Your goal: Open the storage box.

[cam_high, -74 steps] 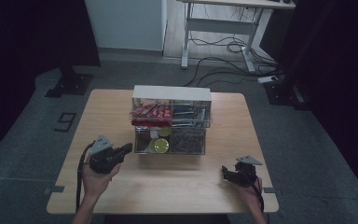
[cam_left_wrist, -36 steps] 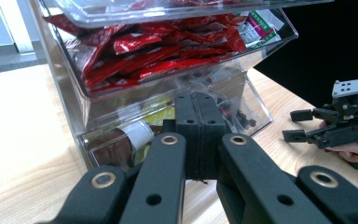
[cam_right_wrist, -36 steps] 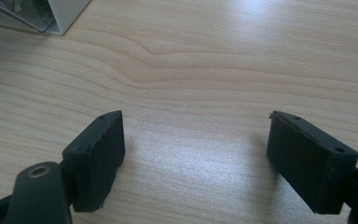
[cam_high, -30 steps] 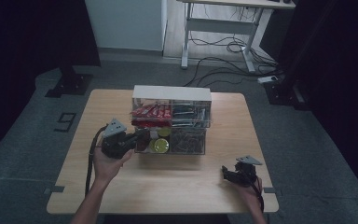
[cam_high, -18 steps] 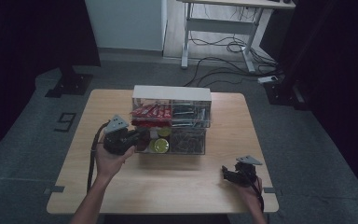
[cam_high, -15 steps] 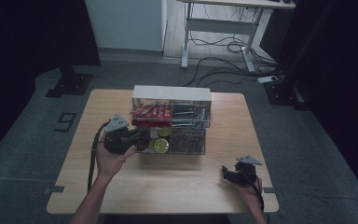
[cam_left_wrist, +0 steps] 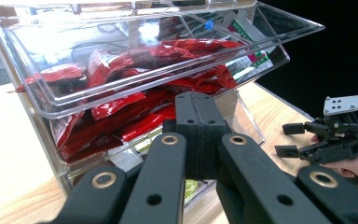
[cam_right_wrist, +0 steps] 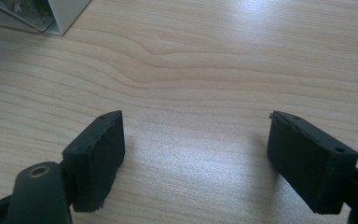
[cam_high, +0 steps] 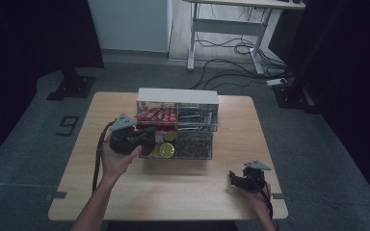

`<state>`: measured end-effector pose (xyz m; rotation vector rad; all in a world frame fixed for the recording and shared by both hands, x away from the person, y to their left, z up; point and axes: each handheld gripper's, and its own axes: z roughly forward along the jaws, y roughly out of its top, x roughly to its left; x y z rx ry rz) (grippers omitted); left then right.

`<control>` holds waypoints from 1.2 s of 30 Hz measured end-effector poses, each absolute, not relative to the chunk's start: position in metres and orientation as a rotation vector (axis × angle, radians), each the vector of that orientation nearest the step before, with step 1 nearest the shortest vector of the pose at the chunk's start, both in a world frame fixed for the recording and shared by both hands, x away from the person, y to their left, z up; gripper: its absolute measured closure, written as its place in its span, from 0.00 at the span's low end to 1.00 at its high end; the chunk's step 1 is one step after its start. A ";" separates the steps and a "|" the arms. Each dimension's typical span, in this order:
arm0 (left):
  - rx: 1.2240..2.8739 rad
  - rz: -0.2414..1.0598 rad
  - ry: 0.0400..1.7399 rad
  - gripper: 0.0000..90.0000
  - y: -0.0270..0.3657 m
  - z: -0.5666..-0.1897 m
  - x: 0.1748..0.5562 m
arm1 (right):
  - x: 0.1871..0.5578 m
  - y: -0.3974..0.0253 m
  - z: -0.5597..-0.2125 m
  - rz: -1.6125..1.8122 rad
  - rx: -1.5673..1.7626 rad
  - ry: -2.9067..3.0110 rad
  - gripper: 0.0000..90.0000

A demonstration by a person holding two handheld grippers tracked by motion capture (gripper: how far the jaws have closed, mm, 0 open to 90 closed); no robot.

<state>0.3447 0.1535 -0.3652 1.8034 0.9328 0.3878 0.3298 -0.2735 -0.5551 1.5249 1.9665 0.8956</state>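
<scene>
Left gripper (cam_left_wrist: 198, 135), jaws pressed together, was set at 9 o'clock of the clear acrylic drawer (cam_left_wrist: 135, 56); rigid, slick, likely light, best hooked at the front lip; right gripper (cam_right_wrist: 196, 158) was spread.

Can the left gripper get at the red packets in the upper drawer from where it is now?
Probably yes. The left gripper sits right at the clear drawer's front with its jaws shut, and the red packets lie in the pulled-out, open-topped drawer. It would have to lift over the front wall and open first.
</scene>
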 end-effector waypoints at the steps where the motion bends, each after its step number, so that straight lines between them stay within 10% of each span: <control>1: 1.803 0.388 0.933 1.00 0.154 -0.365 0.345 | 0.330 -0.274 -0.555 0.896 1.525 1.966 0.21; 36: 1.789 0.363 0.919 1.00 0.148 -0.348 0.356 | 0.330 -0.274 -0.555 0.896 1.526 1.967 0.21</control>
